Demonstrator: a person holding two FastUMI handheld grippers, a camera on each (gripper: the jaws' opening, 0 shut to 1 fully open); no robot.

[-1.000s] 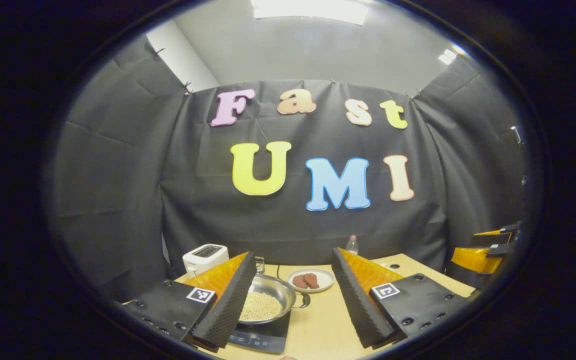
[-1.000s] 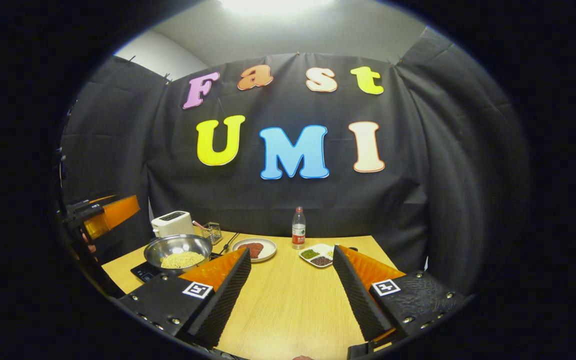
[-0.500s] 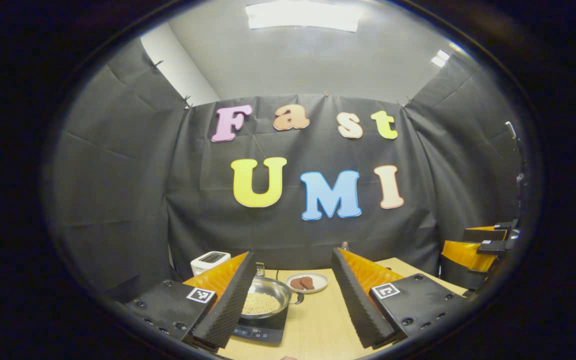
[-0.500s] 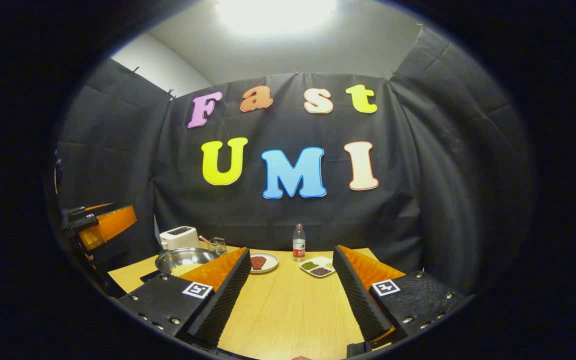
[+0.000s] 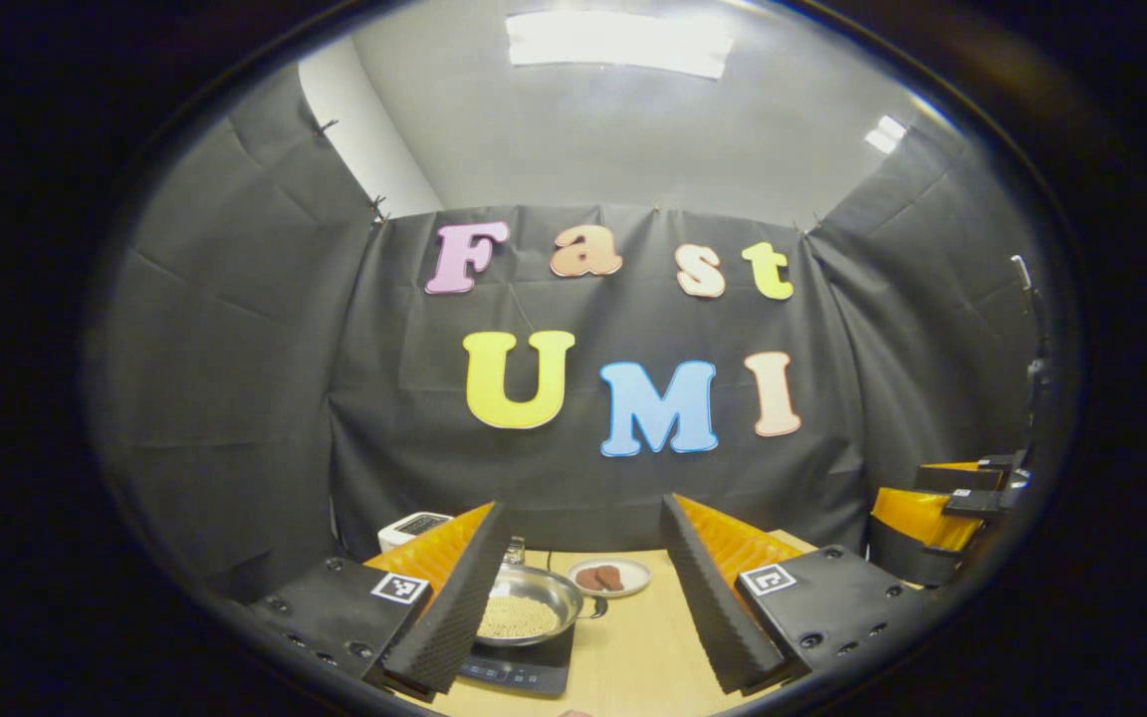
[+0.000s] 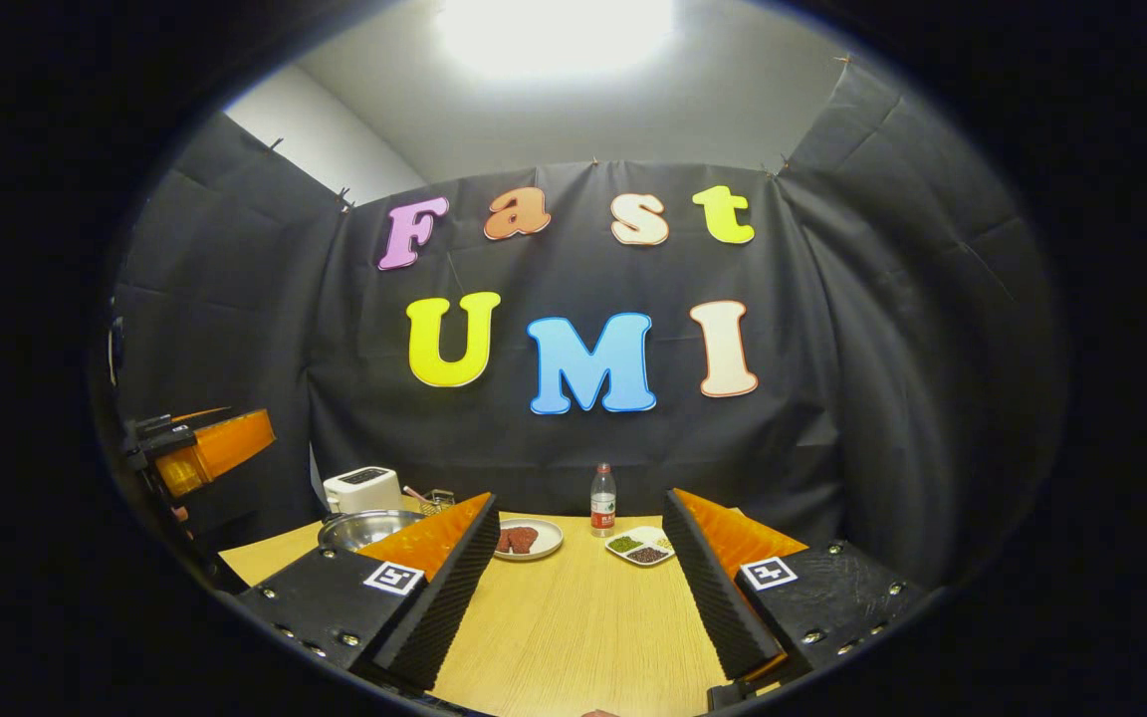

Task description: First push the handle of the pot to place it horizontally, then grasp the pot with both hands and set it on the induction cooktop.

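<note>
At lower centre of the left gripper view, 1 shiny round steel pot (image 5: 531, 614) of pale beans sits on 1 black induction cooktop (image 5: 519, 667). Both tools, left tool (image 5: 583, 597) and right tool (image 6: 578, 593), gape empty above the wooden surface (image 6: 573, 627).

The desk (image 6: 573, 637) has a light wood-grain top. Resting directly on it: a black cooktop (image 5: 519, 669) at the left, a white toaster (image 6: 362, 489) at the rear left, a round plate (image 6: 530, 540) of brown food, a plastic bottle (image 6: 602, 500), and a divided dish (image 6: 639, 548) of grains.
</note>
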